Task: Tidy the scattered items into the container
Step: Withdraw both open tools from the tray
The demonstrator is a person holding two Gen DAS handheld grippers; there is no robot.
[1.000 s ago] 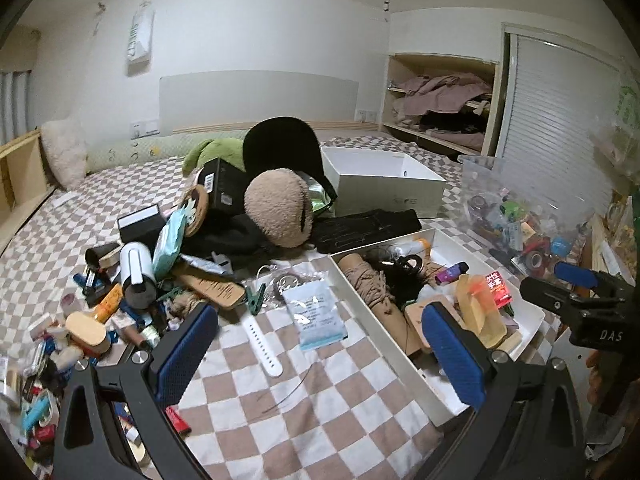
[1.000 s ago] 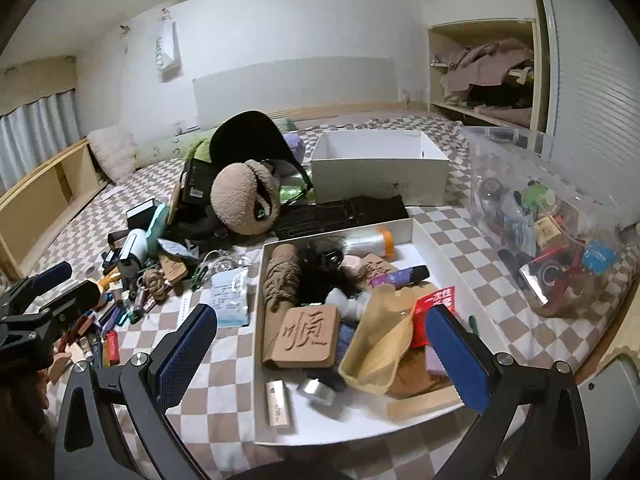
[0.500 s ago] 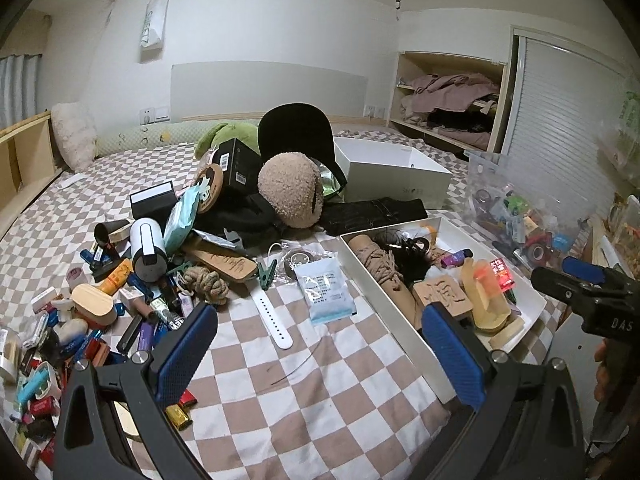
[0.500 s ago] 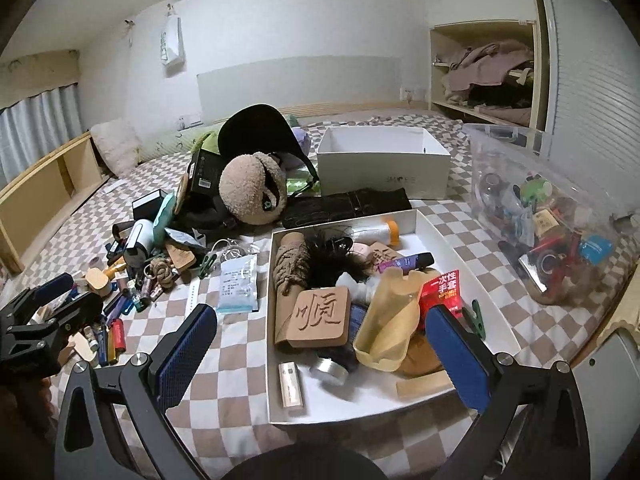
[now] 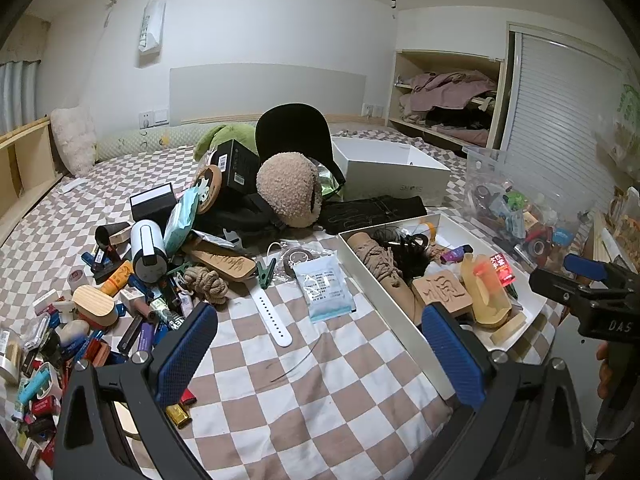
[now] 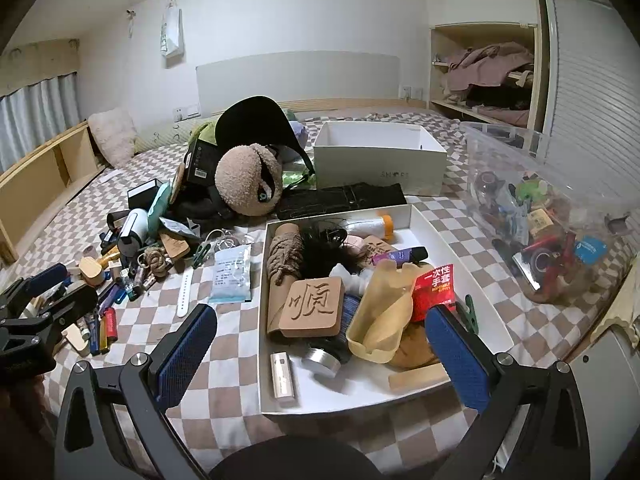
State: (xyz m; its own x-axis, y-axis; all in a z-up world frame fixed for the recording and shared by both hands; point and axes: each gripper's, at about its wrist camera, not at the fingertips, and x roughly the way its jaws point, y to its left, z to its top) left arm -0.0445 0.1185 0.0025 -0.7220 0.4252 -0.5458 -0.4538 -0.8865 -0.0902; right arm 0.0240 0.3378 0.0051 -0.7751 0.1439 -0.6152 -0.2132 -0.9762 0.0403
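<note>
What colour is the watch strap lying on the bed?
White watch strap; clearest in the left wrist view.

Tray (image 6: pixel 468 270) on bed (image 6: pixel 224 344), right of mask packet (image 6: pixel 233 270) and watch strap (image 6: pixel 185 294); carved block (image 6: pixel 314 307) inside; scattered pile (image 5: pixel 96 304) far left; box (image 6: pixel 380 162) behind tray.

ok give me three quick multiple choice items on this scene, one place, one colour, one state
1. Where is the white strap?
A. in the tray
B. on the checked cover
C. in the clear bin

2. What colour is the clip on the cover?
A. green
B. red
C. yellow

3. How is the left gripper?
A. shut on the strap
B. open, holding nothing
C. shut on a packet

Answers:
1 B: the strap lies flat on the cover, left of the tray.
2 A: the clip's body is green.
3 B: its pads stand wide apart with only cover between them.
</note>
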